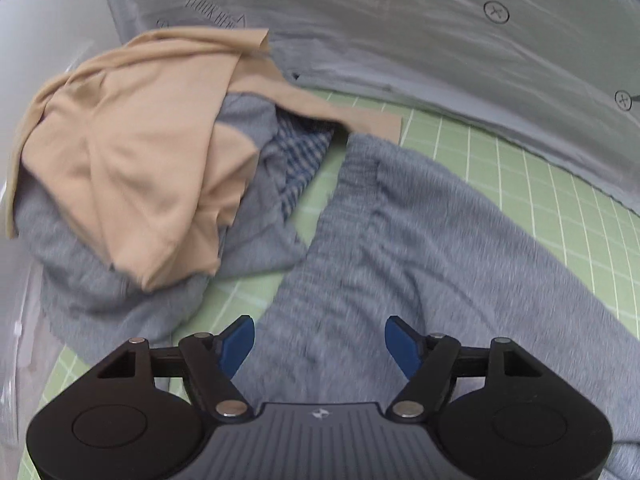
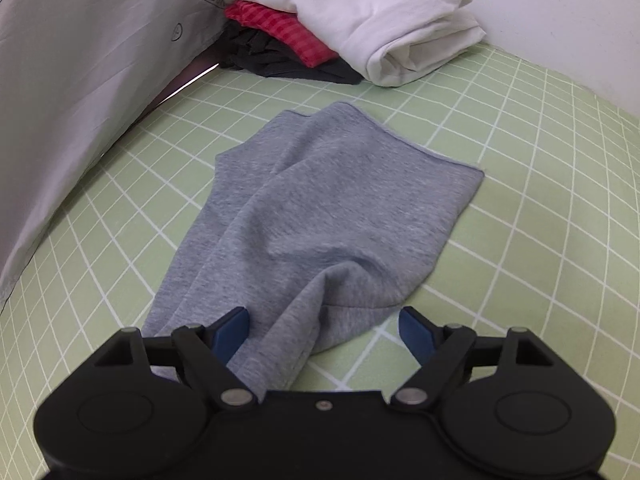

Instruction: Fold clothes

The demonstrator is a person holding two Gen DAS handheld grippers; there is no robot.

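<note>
A grey knit garment (image 1: 420, 248) lies spread on the green grid mat (image 1: 520, 184). My left gripper (image 1: 320, 344) hovers over its near part, open, with nothing between the blue pads. In the right wrist view the same grey garment (image 2: 320, 208) lies crumpled, with a raised fold running toward the camera. My right gripper (image 2: 324, 332) is open and straddles that fold; the left pad (image 2: 232, 334) rests against the cloth without pinching it.
At the left lies a heap of unfolded clothes: a tan garment (image 1: 132, 152) over grey and blue-checked (image 1: 300, 160) ones. A grey sheet wall (image 1: 440, 40) borders the mat. A stack of white (image 2: 380, 12), red (image 2: 280, 32) and dark (image 2: 288, 64) folded clothes sits in the far corner.
</note>
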